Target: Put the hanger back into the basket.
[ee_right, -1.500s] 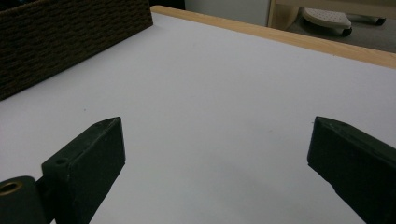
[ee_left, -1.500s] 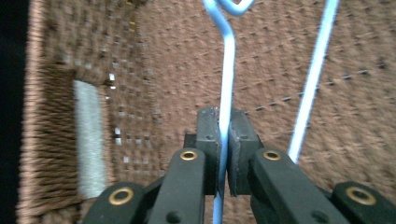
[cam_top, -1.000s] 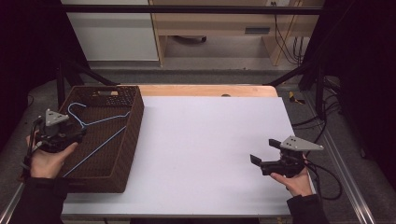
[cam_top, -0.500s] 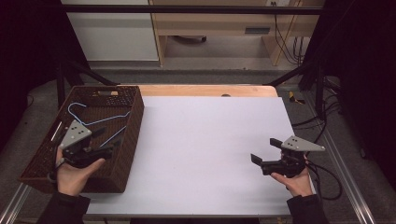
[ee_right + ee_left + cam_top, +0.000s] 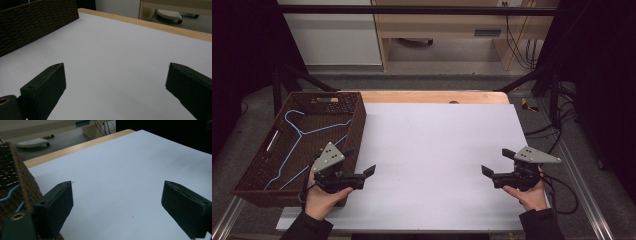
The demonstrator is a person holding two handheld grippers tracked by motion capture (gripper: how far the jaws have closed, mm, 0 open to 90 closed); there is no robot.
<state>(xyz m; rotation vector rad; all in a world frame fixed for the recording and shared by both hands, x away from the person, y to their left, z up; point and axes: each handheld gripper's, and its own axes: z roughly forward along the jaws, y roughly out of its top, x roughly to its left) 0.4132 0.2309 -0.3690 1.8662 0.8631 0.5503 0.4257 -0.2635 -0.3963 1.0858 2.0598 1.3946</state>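
Basket point(image 5: 262, 165) with blue hangers point(image 5: 294, 140) now overhangs the tabletop's left edge. Your left gripper point(image 5: 362, 175) has moved off it; right gripper point(image 5: 497, 165) unchanged, both open and empty.

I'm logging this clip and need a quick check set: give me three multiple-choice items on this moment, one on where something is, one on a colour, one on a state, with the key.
1. Where does the wicker basket stand?
A. At the table's left edge
B. At the table's middle
C. On the floor at the right

2. What colour is the wire hanger in the basket?
A. Red
B. Light blue
C. Black

3. How do the jaws of the left gripper and the right gripper stand?
A. Both shut
B. Left shut on the hanger
C. Both open and holding nothing

Key: 1 A, as the high view shows the basket at the left of the white table top. 2 B, as its thin wire reads pale blue against the dark weave. 3 C, as each gripper view shows a wide gap over bare table.
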